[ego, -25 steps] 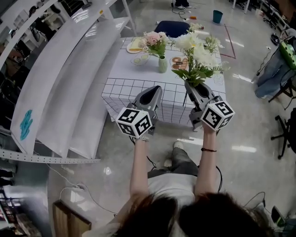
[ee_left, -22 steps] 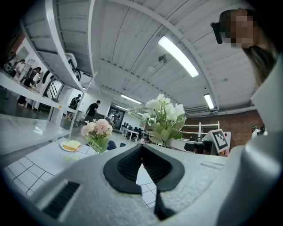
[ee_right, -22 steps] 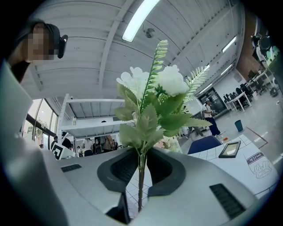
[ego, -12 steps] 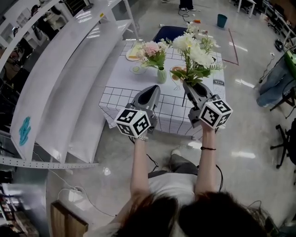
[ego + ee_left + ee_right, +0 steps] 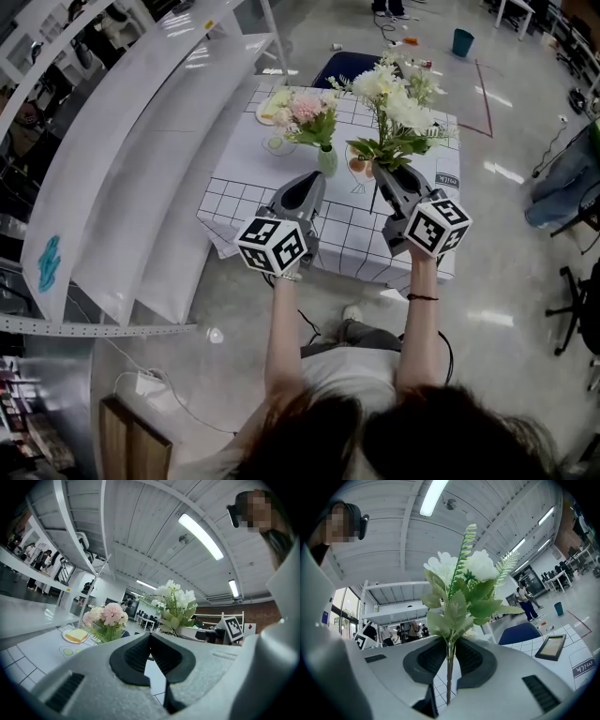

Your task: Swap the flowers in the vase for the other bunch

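A pink and cream bunch (image 5: pixel 305 108) stands in a pale green vase (image 5: pixel 326 160) on the grid-patterned table (image 5: pixel 248 183); the same pink bunch (image 5: pixel 107 618) shows ahead in the left gripper view. My right gripper (image 5: pixel 386 176) is shut on the stems of a white bunch (image 5: pixel 396 103) with green leaves, held upright above the table's near right part. The white bunch (image 5: pixel 459 585) rises between the pads (image 5: pixel 472 658) in the right gripper view. My left gripper (image 5: pixel 302 190) is shut and empty, level, just short of the vase.
A plate with yellow food (image 5: pixel 272 108), a glass bowl (image 5: pixel 277 142) and a patterned dish (image 5: pixel 356 165) lie on the table. A white shelving unit (image 5: pixel 141 159) stands at the left, a blue chair (image 5: pixel 349 66) behind the table. A milk carton label (image 5: pixel 583 667) shows at the right.
Both grippers have moved forward over the table's near edge, the right one carrying the white bunch. The vase and pink bunch now sit closer to the left gripper.
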Tool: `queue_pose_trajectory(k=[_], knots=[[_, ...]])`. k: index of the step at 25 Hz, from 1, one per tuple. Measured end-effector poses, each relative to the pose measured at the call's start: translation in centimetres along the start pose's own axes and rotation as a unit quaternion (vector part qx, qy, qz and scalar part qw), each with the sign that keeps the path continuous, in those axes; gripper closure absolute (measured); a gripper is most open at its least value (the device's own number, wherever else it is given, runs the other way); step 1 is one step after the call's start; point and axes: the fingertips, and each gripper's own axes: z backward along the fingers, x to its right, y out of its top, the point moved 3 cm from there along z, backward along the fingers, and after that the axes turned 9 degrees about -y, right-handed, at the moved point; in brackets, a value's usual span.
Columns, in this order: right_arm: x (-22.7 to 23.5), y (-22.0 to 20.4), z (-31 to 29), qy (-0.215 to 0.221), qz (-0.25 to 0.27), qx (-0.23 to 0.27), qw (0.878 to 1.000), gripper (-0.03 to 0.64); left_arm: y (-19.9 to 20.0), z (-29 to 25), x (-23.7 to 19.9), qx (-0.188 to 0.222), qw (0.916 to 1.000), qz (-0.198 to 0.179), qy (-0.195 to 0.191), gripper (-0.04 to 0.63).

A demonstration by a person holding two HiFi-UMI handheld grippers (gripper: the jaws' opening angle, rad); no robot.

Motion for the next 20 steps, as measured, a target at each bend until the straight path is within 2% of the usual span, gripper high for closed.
queue_pose_trajectory(k=[6, 20], knots=[[1.3, 0.4, -1.3, 0.007, 0.004, -0.004, 1.0, 0.558, -0.1, -1.6, -1.4, -0.001, 0.9997, 0.002, 0.023, 0.584], [4.9, 0.2, -3.2, -0.001, -0.006, -0.011, 1.0, 0.559, -2.2, -4.8, -4.1, -0.01, 0.9989, 0.016, 0.042, 0.583]])
